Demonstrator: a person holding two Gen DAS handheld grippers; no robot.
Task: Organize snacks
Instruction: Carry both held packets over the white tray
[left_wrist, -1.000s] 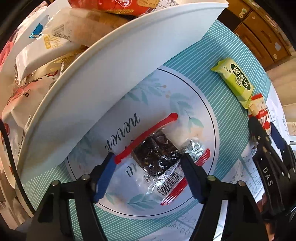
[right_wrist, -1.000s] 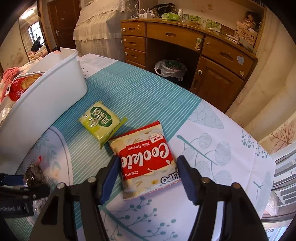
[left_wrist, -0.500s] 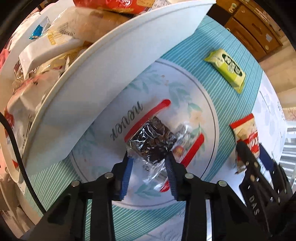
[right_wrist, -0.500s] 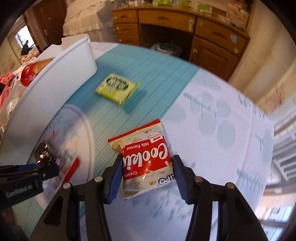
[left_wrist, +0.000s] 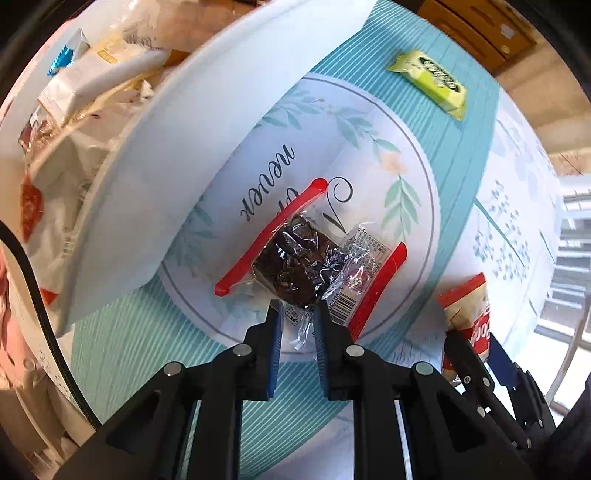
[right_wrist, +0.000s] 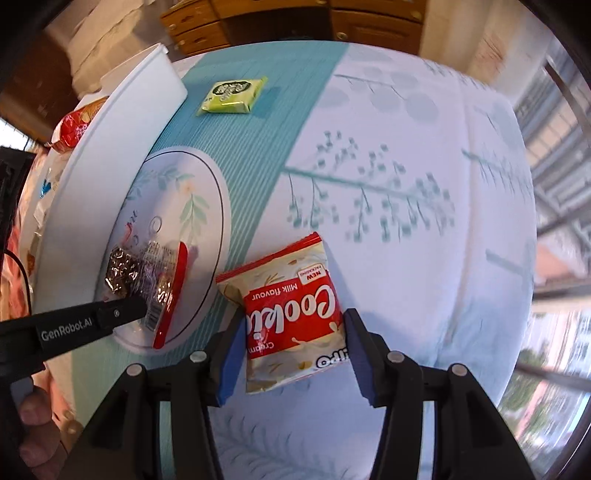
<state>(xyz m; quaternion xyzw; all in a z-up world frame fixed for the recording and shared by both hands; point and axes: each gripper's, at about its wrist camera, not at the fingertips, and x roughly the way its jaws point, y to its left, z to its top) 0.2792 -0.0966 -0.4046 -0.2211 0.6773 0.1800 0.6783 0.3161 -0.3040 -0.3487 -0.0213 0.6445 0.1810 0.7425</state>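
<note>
1. Here, the left gripper (left_wrist: 298, 314), black with blue pads, points straight down over a round table, its jaws pressed together on the crinkled clear edge of a transparent plastic packet with red side strips and a dark brown square snack inside (left_wrist: 295, 266).
2. That packet (right_wrist: 147, 277) lies on the white circular panel with green leaf print and cursive lettering (left_wrist: 369, 155) at the middle of a teal-striped tablecloth (left_wrist: 476, 122).
3. The right gripper (right_wrist: 291, 350) straddles a red-and-cream foil cookie bag (right_wrist: 291, 310); its 2 blue pads press on the bag's 2 side edges, so the jaws are pinching it, part-way closed.
4. In the left wrist view the cookie bag (left_wrist: 469, 306) shows only partly, behind the right gripper's black fingers (left_wrist: 465, 354).
5. A yellow-green wrapped snack with a dark oval label (left_wrist: 432, 79) lies flat on the striped cloth, well apart from both grippers and near the far table edge.
6. A large white plastic tub (left_wrist: 207, 110) stands beside the printed panel, holding a heap of white, red and cream snack packets (left_wrist: 85, 85).
7. Wooden drawers (right_wrist: 207, 26) stand beyond the table, and a person's fingers (right_wrist: 33, 428) show at the lower left of the right wrist view.
</note>
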